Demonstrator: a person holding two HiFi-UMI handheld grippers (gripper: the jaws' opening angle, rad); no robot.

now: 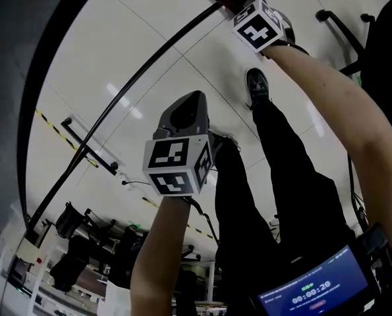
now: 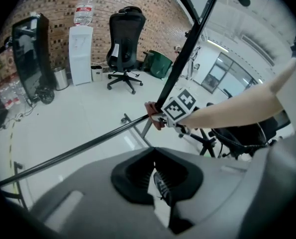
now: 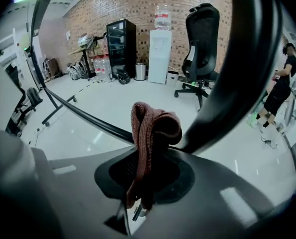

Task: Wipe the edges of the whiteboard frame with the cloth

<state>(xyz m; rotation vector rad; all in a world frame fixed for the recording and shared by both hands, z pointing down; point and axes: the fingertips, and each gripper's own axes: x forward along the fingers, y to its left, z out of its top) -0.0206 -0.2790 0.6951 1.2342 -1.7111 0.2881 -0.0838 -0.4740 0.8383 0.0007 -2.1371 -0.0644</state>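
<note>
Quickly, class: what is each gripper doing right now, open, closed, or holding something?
Left gripper: closed, empty.
Right gripper: closed on the reddish-brown cloth.

The glossy white floor (image 3: 152,96) carries the whiteboard stand's foot (image 3: 58,112), an office chair (image 3: 202,39) and a water dispenser (image 3: 160,59).

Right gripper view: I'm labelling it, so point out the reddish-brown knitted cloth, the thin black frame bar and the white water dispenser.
reddish-brown knitted cloth (image 3: 148,126), right gripper view, folded top.
thin black frame bar (image 3: 95,119), right gripper view, mid-length.
white water dispenser (image 3: 159,59), right gripper view, front panel.
</note>
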